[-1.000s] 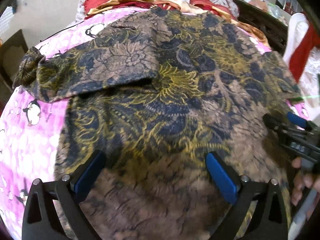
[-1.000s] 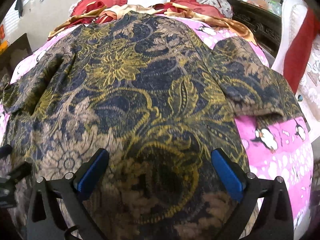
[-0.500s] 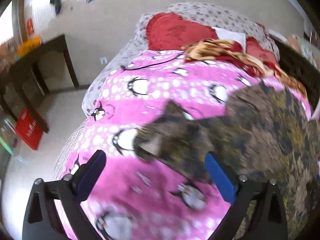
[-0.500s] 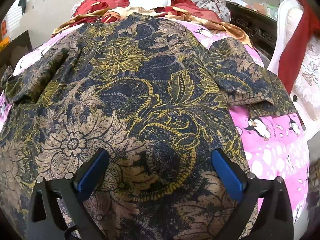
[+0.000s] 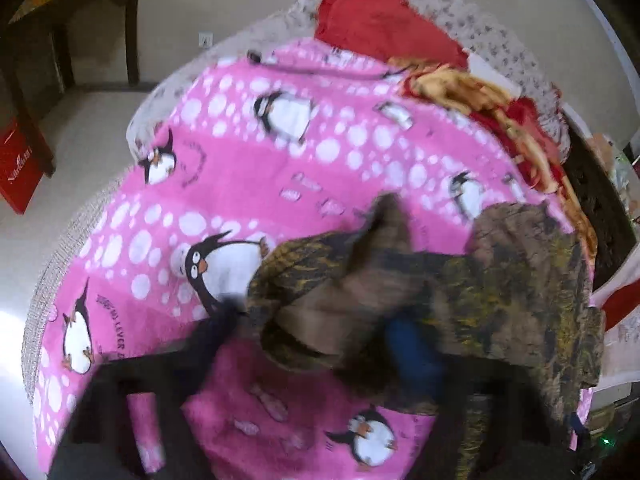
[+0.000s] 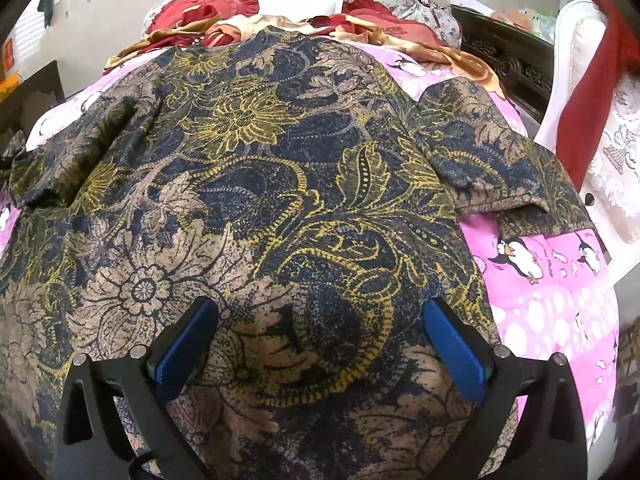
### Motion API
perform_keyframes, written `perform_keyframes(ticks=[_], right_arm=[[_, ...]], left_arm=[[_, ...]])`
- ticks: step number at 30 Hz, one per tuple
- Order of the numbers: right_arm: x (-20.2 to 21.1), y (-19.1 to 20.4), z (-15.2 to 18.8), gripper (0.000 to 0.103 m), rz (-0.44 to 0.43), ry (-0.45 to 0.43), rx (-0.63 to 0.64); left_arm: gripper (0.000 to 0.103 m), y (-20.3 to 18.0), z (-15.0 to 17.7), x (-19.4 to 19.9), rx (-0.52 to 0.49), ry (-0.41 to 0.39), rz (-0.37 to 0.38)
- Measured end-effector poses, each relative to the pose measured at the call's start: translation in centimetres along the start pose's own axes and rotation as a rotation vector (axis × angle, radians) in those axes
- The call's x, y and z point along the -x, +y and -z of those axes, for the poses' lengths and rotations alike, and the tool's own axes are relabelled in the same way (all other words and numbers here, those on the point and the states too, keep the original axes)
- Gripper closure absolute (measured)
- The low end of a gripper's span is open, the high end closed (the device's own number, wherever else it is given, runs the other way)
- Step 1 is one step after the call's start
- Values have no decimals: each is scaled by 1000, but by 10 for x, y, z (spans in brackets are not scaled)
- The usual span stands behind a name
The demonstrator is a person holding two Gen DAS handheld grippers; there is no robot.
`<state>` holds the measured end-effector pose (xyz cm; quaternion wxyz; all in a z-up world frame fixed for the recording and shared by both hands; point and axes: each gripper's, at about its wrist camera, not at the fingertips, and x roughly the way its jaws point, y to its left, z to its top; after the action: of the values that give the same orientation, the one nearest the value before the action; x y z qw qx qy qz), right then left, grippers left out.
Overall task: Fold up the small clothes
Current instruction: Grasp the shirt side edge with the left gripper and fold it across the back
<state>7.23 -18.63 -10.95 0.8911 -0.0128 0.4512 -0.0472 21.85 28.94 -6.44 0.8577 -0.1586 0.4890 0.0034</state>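
Note:
A dark batik shirt (image 6: pixel 280 184) with gold and tan flowers lies spread flat on a pink penguin blanket (image 6: pixel 552 304). My right gripper (image 6: pixel 320 344) hovers open over the shirt's lower body, with nothing pinched. In the blurred left wrist view, the left sleeve's end (image 5: pixel 340 292) lies bunched between the fingers of my left gripper (image 5: pixel 320 336). Its jaws are closing about the sleeve and stand about half wide. The shirt's body (image 5: pixel 520 292) runs off to the right. The right sleeve (image 6: pixel 500 168) lies flat on the blanket.
Red and gold clothes and floral pillows (image 6: pixel 280 20) are heaped at the bed's far end. A dark table (image 5: pixel 80 20) and a red box (image 5: pixel 20 168) stand on the floor to the left. A white chair with a red cloth (image 6: pixel 592 92) stands on the right.
My left gripper swung left from the shirt's body to the left sleeve's end, and its jaws narrowed about the sleeve. The right gripper stayed put and open.

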Motion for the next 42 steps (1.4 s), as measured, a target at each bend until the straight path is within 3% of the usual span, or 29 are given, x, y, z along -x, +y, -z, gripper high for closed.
perform_keyframes(ticks=[1,2,7,10,12,15,18,20,22,27,31,34,37,38,40,42], right_arm=[[0,0,0,0,-1,0,0],[0,0,0,0,0,0,0],[0,0,0,0,0,-1,0],[0,0,0,0,0,-1,1],[0,0,0,0,0,-1,1],[0,0,0,0,0,-2,1],[0,0,0,0,1,-2,2],[0,0,0,0,1,-2,2],[0,1,0,0,0,-2,2],[0,1,0,0,5,-3,4],[0,1,0,0,3,-3,2],[0,0,-1,0,-4,2,-4],[2,-2,-3,0,-23,21,-15],[4,-5,-6,1,-38,34,-13],[13,-9,-12,9,-63,23,-8],[26,-18,-26,9,-99,-38,-32]], left_arm=[[90,0,0,4,9,3,33],[98,2,0,7,27,7,59],[98,21,-2,43,70,-98,35],[98,50,-13,91,118,-208,-7],[98,75,-21,129,159,-287,-56],[98,111,-33,180,220,-409,-187],[98,136,-42,205,291,-444,-226],[98,135,-52,212,277,-452,-225],[98,116,-58,210,221,-442,-201],[98,-1,-48,167,6,-345,71],[98,-123,-4,100,-158,-235,252],[98,-193,35,45,-223,-136,341],[95,-248,82,-8,-321,-39,343],[86,-259,96,-25,-347,0,325],[77,-264,113,-41,-359,50,309],[63,-252,129,-30,-362,55,326]])
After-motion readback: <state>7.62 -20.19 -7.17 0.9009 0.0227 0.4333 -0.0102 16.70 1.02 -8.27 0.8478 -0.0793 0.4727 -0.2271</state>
